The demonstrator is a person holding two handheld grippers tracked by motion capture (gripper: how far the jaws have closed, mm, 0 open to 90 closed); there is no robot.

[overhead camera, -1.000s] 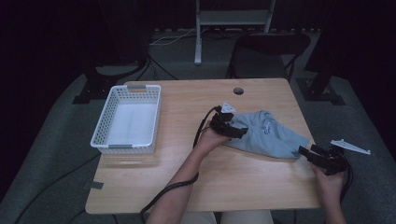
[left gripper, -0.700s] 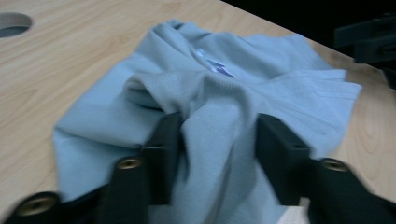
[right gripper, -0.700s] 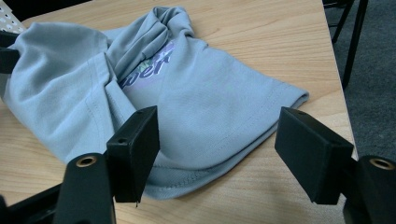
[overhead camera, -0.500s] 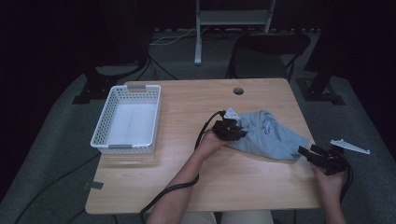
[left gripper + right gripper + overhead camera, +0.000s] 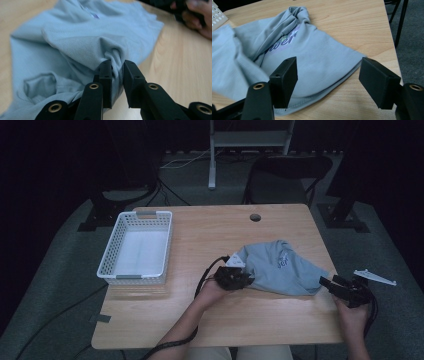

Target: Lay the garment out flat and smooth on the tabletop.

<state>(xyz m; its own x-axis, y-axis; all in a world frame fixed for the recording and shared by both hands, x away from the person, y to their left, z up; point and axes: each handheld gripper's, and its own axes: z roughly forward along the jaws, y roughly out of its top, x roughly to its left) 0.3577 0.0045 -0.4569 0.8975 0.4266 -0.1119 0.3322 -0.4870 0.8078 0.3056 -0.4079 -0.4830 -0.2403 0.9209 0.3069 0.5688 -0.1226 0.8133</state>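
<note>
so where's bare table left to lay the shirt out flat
Bare wood lies between the white basket and the blue shirt, along the far edge by the round hole, and along the near edge. It is crowded at the right, where left gripper and right gripper flank the shirt.

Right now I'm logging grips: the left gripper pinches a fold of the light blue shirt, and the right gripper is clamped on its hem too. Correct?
Partly. The left gripper does pinch the light blue shirt, but the right gripper view shows the right gripper open, its jaws wide apart over the hem.
</note>
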